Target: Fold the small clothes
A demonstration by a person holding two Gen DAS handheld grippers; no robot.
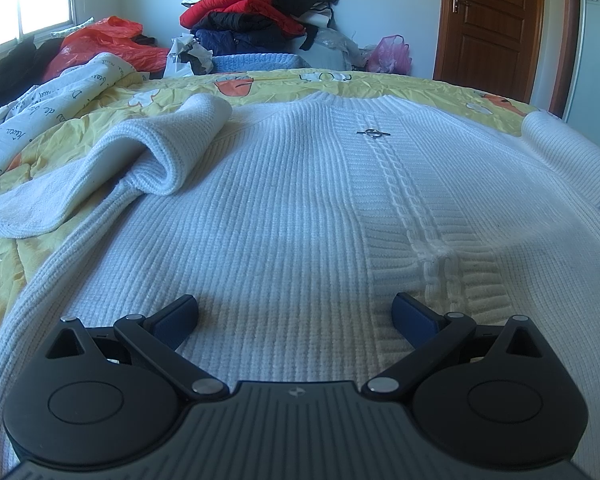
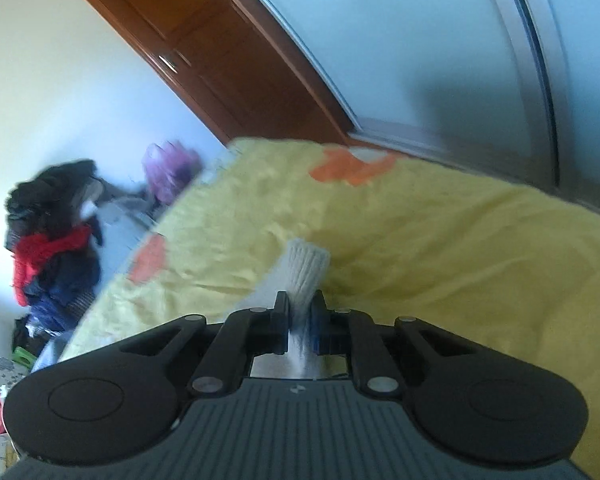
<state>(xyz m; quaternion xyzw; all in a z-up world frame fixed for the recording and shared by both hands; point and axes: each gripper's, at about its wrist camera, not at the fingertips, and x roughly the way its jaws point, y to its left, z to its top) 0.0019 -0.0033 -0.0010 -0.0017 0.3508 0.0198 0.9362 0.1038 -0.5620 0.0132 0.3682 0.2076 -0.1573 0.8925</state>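
A white ribbed knit sweater (image 1: 300, 200) lies face up on the yellow bedspread (image 1: 80, 120), collar at the far side. Its left sleeve (image 1: 140, 160) is folded over onto the chest; the right sleeve (image 1: 572, 160) runs off to the right edge. My left gripper (image 1: 296, 312) hovers open low over the sweater's hem, nothing between its fingers. In the right wrist view my right gripper (image 2: 300, 312) is shut on the sweater's sleeve cuff (image 2: 306, 264), which sticks out past the fingertips above the bedspread (image 2: 440, 240). That view is tilted and blurred.
A white printed blanket (image 1: 40, 116) lies bunched at the bed's left. Beyond the bed stand a heap of red and dark clothes (image 1: 256, 8), an orange plastic bag (image 1: 100, 44) and a pink bag (image 1: 390, 54). A brown door (image 1: 492, 20) is at the back right.
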